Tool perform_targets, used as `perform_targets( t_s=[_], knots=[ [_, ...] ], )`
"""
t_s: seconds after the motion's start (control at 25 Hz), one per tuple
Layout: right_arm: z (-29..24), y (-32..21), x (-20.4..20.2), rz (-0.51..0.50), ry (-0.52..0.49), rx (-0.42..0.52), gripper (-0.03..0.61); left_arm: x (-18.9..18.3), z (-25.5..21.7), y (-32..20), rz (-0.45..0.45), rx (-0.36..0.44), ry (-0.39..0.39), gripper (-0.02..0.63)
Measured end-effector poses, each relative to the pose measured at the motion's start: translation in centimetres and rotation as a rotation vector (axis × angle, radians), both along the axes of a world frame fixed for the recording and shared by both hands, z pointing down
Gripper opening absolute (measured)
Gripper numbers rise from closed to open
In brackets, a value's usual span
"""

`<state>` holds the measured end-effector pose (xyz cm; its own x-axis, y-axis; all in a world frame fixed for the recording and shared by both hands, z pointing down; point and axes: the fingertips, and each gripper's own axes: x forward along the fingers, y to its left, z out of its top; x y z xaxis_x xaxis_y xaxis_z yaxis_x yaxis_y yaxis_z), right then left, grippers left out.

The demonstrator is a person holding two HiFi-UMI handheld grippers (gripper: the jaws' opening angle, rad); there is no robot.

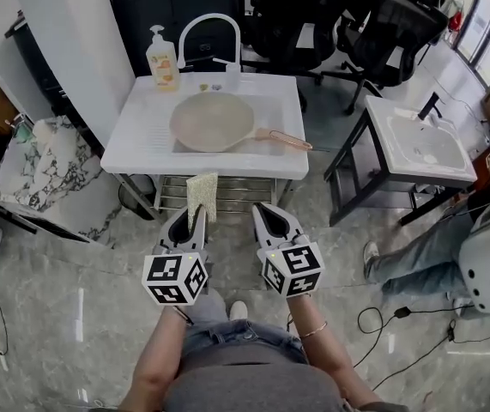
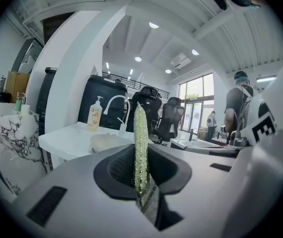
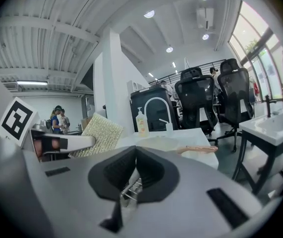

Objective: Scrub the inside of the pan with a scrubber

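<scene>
A round beige pan (image 1: 213, 121) with a copper handle (image 1: 283, 138) lies in the white sink table (image 1: 146, 136), ahead of both grippers. My left gripper (image 1: 191, 215) is shut on a yellow-green scrubber (image 1: 202, 196), held upright in front of the table's near edge. The left gripper view has the scrubber (image 2: 140, 143) edge-on between the jaws, with the pan (image 2: 109, 142) beyond. To its right my right gripper (image 1: 270, 219) is shut and holds nothing. Its view shows the scrubber (image 3: 99, 135) at left and the pan (image 3: 158, 144) ahead.
A soap bottle (image 1: 162, 58) and a curved faucet (image 1: 210, 31) stand at the table's back edge. A second white sink stand (image 1: 420, 144) is at the right, and black office chairs (image 1: 373, 24) behind. A marble counter (image 1: 47, 174) is at left. A seated person's legs (image 1: 416, 251) and cables lie at right.
</scene>
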<state>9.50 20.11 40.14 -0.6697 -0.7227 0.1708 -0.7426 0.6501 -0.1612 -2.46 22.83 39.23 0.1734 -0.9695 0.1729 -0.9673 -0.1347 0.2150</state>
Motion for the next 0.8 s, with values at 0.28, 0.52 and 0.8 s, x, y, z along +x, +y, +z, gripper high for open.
perform_targets(
  t_s=[0.28, 0.52, 0.8],
  knots=[
    [0.4, -1.8, 0.5, 0.010, 0.006, -0.015, 0.011, -0.6, 0.1, -2.3, -0.026, -0.017, -0.020, 0.064],
    [0.4, -4.6, -0.5, 0.018, 0.007, -0.006, 0.011, -1.7, 1.1, -5.1, -0.022, -0.033, -0.002, 0.064],
    [0.6, -9.5, -2.0, 0.025, 0.017, -0.013, 0.011, -3.3, 2.1, -10.4, -0.006, -0.055, 0.019, 0.064]
  ],
)
